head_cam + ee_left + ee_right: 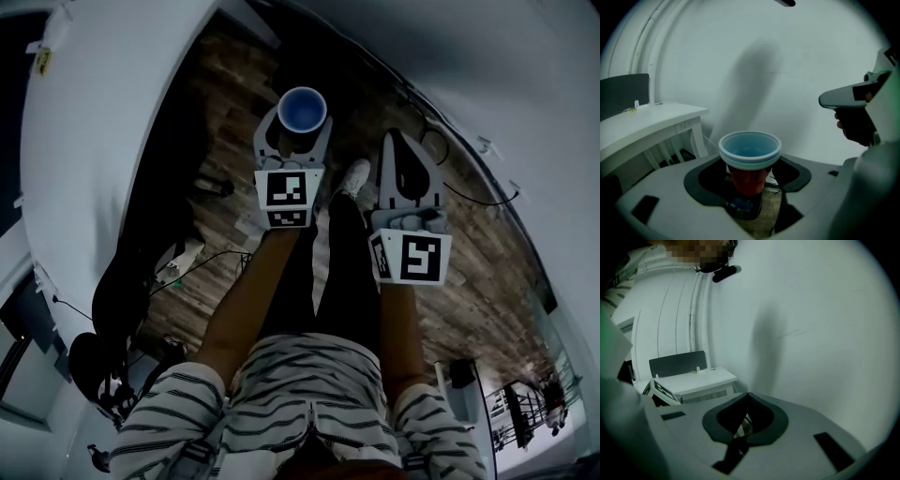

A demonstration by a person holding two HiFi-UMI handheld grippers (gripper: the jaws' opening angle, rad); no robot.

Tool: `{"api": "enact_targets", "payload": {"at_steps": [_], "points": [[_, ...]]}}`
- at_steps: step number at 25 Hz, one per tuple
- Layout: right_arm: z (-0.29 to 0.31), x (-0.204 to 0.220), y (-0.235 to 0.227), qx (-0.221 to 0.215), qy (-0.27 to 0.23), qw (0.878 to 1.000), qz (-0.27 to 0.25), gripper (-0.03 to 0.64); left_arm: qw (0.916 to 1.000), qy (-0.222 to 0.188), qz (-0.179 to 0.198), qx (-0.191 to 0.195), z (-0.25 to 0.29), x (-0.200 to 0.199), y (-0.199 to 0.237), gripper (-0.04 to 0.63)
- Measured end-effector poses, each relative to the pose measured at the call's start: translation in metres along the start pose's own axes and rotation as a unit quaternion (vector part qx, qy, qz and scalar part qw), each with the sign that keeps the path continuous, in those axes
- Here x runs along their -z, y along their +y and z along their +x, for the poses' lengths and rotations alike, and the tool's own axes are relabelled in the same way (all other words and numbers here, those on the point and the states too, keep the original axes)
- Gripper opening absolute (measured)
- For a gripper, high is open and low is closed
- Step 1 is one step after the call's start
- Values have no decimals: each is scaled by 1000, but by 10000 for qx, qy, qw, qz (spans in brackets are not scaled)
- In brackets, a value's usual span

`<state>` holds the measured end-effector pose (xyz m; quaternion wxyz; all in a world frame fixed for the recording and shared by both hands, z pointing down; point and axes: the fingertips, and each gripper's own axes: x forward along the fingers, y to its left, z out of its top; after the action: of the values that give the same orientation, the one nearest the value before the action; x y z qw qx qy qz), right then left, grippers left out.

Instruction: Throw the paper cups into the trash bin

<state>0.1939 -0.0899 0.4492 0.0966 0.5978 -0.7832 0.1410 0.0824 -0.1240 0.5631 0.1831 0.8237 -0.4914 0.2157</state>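
Wall [787, 70]: a white wall is filling the far side, ahead of both grippers.
Floor [469, 272]: dark wood planks are lying below, with a cable [473, 199] trailing at the right.
Tabletop [642, 122]: a white one is standing far left, against the wall.
Left gripper [749, 187]: its fingers are gripping the paper cups.
Right gripper [747, 395]: its fingers are pressing closed on nothing, just right of the left gripper.
Paper cups [750, 150]: they are standing upright over the floor, red outside and blue inside.

Left gripper [298, 133] clasps upright paper cup [302, 110] above wooden floor [487, 272]; right gripper [400, 141] beside, jaws together.
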Motion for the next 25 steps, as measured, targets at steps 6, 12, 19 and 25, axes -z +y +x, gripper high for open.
{"api": "enact_targets", "payload": {"at_steps": [6,12,19,25], "points": [[15,21,-6,-65,69,10000,4,15,9997,177,146,-4,34,37,2,322],[27,38,-8,-45,68,10000,-28,15,9993,370,-21,21,59,71,6,322],[39,59,-5,-72,127,9998,-102,15,9980,606,110,104,88,109,6,322],[42,71,-10,-57,155,9998,-84,15,9953,944,-203,106,118,142,13,322]]}}
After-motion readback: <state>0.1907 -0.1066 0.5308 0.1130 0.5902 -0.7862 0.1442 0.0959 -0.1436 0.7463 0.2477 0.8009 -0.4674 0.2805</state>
